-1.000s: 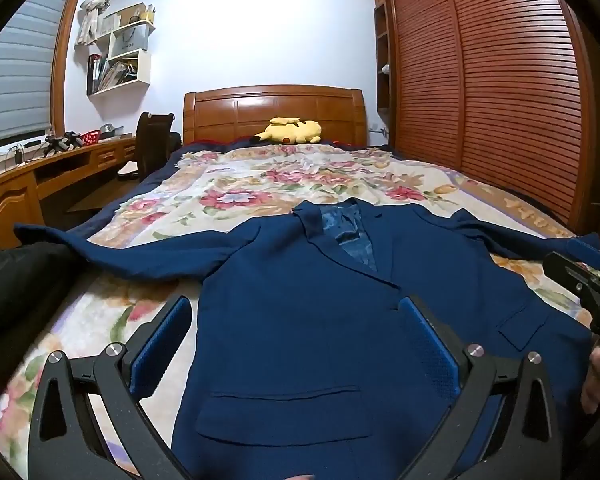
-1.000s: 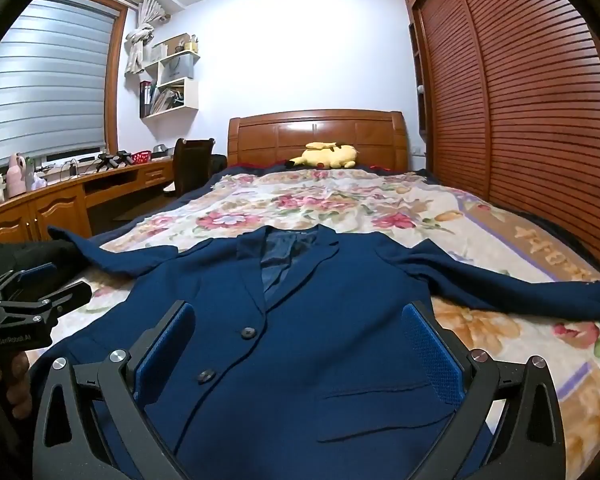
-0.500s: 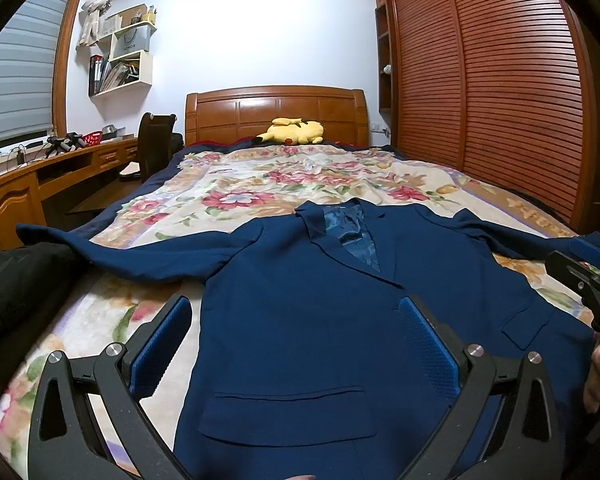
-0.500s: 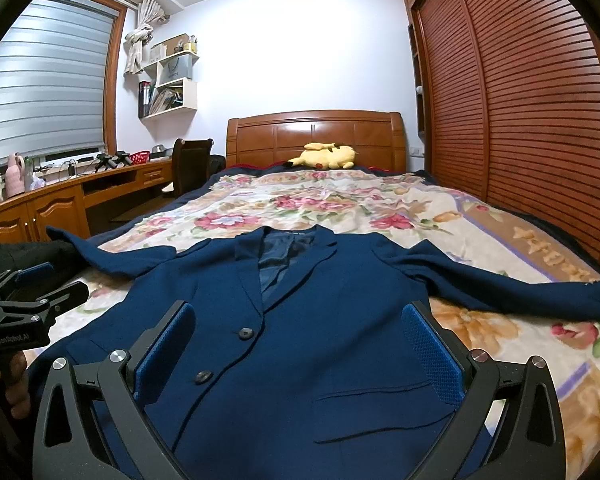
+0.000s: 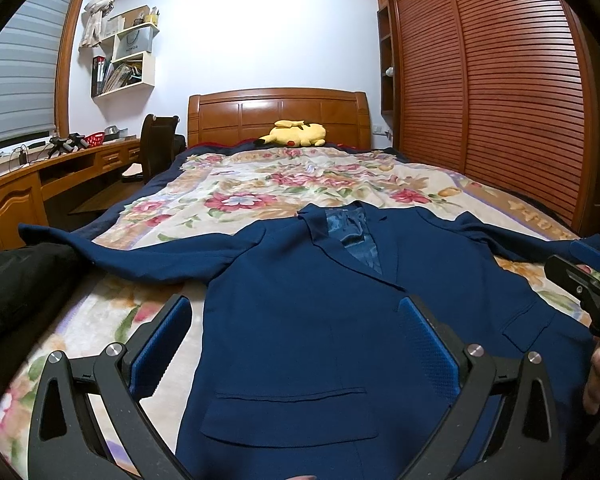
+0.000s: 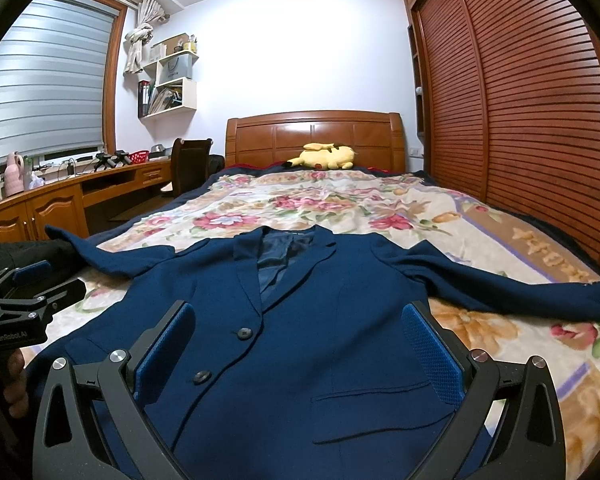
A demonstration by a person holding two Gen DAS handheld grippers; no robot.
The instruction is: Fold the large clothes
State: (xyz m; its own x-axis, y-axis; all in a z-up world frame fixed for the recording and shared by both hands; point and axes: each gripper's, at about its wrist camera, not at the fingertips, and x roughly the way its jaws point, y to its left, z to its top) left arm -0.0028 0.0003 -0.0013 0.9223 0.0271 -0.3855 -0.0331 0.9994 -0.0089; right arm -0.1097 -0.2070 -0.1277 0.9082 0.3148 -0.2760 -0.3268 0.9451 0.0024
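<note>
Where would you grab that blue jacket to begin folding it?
Probably at a sleeve end. The blue jacket lies flat, front up, sleeves spread sideways. The right gripper could pinch the right-hand sleeve from its outer side, where the thin cuff edge lies free.

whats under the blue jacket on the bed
The blue jacket lies flat on a floral blanket, which shows all around it. Whatever is beneath its body is covered.
</note>
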